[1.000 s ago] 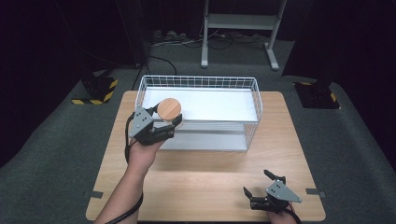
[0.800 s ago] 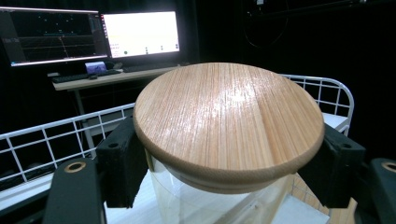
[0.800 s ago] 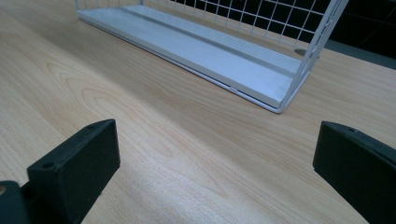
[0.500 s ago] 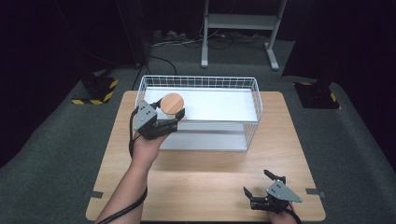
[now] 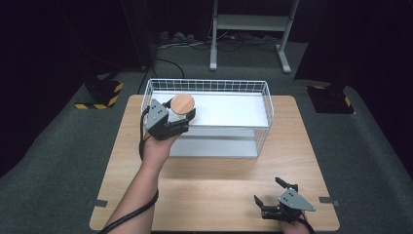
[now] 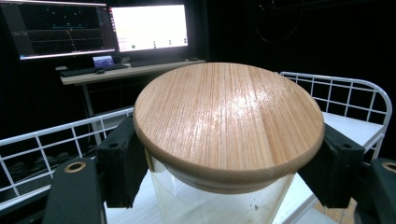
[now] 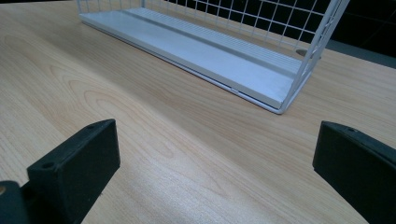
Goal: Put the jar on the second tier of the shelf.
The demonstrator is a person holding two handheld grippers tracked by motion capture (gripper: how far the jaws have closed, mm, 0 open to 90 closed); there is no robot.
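A clear glass jar (image 6: 219, 205) with a round bamboo lid (image 5: 183, 103) (image 6: 229, 119) is held over the left end of a white wire shelf rack (image 5: 263, 105). My left gripper (image 5: 181, 117) (image 6: 224, 186) is shut on the jar just under the lid, one black jaw on each side of the glass. My right gripper (image 5: 269, 191) (image 7: 215, 154) rests near the table's front right edge, jaws wide open with bare wood between them, pointing toward the rack (image 7: 210, 51).
The rack has a white upper shelf (image 5: 229, 109) and a lower tray (image 5: 214, 146), standing at the back of the wooden table (image 5: 209, 190). Monitors and a desk (image 6: 130, 70) lie beyond the rack in the left gripper view. A metal stand (image 5: 248, 22) sits on the floor behind.
My left gripper has carried the jar a little to the right and farther in over the rack's upper shelf. The right gripper has stayed in place.
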